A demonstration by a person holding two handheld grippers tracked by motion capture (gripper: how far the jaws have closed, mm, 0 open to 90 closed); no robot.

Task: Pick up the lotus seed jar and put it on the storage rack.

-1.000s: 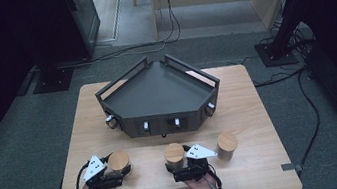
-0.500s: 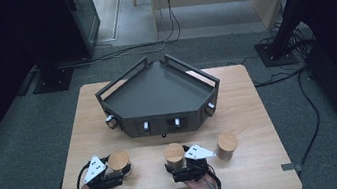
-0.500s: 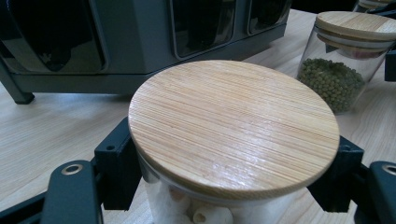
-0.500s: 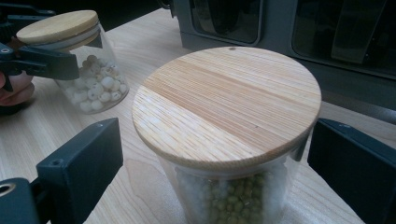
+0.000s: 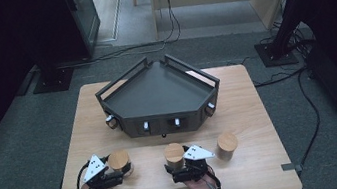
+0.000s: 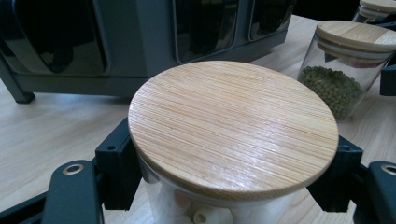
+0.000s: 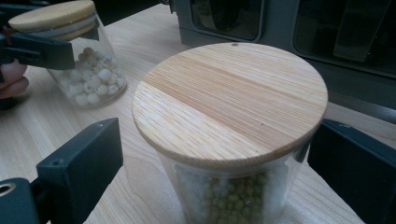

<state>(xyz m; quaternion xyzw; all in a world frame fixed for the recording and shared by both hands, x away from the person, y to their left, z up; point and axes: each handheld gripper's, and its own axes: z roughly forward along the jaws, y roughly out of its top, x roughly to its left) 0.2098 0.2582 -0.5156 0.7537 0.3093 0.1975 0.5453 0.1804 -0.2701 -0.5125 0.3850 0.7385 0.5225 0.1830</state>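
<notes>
White-bead jar [image 6: 233, 135] clamped between left gripper [image 6: 229, 172] jaws.

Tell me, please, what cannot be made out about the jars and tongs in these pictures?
- Third jar: contents too small in the high view.
- White-bead jar: base cut off by the left gripper view's bottom edge.
- Right tongs: whether the pads touch the green-bean jar, whose lid overhangs them.
</notes>
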